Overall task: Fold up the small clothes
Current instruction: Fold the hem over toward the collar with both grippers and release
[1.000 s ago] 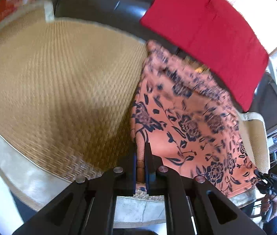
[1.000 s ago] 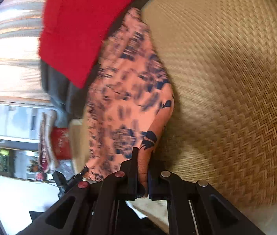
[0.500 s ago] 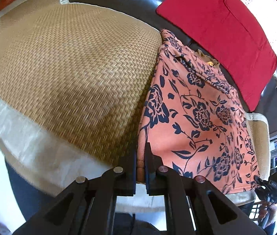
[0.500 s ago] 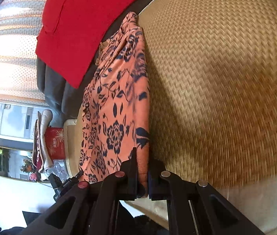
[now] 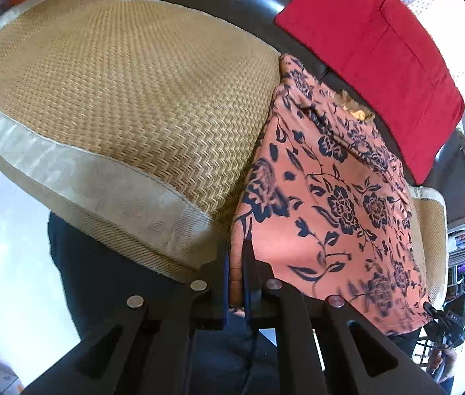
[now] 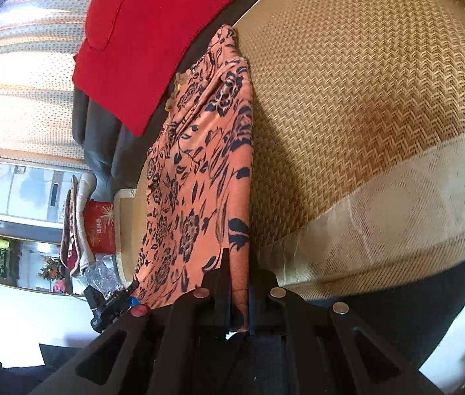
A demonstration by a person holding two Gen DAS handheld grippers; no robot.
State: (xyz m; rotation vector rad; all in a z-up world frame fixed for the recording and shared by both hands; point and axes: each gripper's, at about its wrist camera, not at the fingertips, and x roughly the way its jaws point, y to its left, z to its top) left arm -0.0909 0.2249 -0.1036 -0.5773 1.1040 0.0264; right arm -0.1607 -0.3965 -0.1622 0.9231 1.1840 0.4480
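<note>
An orange garment with a dark blue flower print (image 5: 328,204) (image 6: 199,177) is stretched over the woven straw mat (image 5: 127,92) (image 6: 364,98) of a sofa seat. My left gripper (image 5: 236,250) is shut on one near corner of the cloth. The other near corner sits pinched in my right gripper (image 6: 236,256), also shut. In the left wrist view the right gripper (image 5: 443,319) shows small at the garment's far corner, and the left gripper (image 6: 114,302) shows likewise in the right wrist view. The cloth's far end lies bunched against the sofa back.
A red cushion (image 5: 374,52) (image 6: 153,33) leans on the dark sofa back behind the garment. The mat has a pale fabric border (image 5: 100,184) at the seat's front edge. A person's dark trousers (image 5: 117,283) stand below that edge. Shelves and clutter (image 6: 35,217) lie beyond.
Both grippers have drawn the garment's near edge back toward the mat's front border, and the cloth now lies flatter and more stretched out. The jaws stayed shut on the corners.
</note>
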